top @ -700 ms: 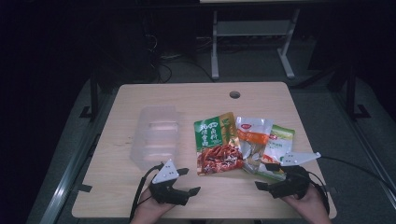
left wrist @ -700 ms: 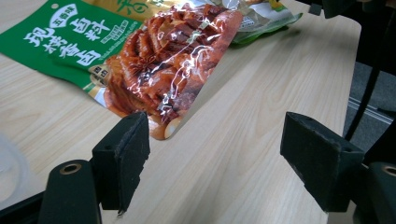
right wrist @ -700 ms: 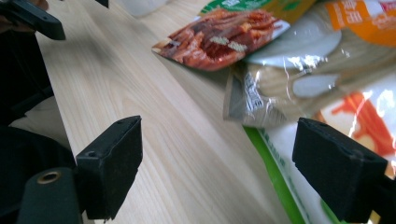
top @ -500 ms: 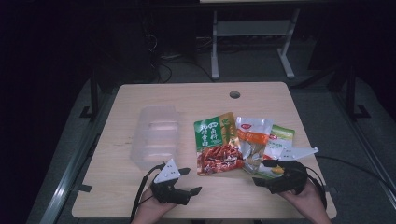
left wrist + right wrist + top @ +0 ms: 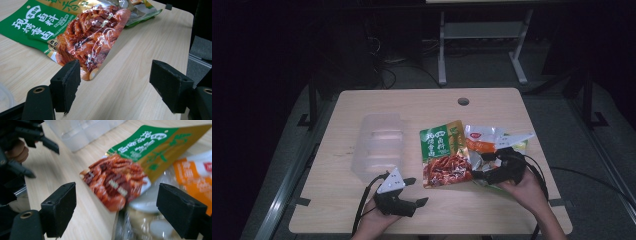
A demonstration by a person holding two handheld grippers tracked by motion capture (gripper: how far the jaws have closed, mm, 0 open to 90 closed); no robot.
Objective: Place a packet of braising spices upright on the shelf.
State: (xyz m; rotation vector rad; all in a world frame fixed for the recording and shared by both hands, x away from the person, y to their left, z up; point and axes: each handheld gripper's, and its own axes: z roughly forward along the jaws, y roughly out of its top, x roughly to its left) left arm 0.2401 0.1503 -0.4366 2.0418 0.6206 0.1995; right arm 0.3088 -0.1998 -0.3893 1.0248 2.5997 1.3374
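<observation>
high view, clear plastic container (image 5: pixel 379 147) beside green snack packet (image 5: pixel 443 152)

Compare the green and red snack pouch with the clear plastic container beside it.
The green and red snack pouch is opaque, printed and flat; the clear plastic container is see-through, unprinted and box-shaped. The pouch overlaps other packets; the container stands apart. Both rest on the wooden table.

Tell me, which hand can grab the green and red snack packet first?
Probably the right. The right hand-held gripper hangs open at the shiny green and red snack packet, jaws facing it. The left hand-held gripper, also open, sits farther off on the wooden table.
</observation>
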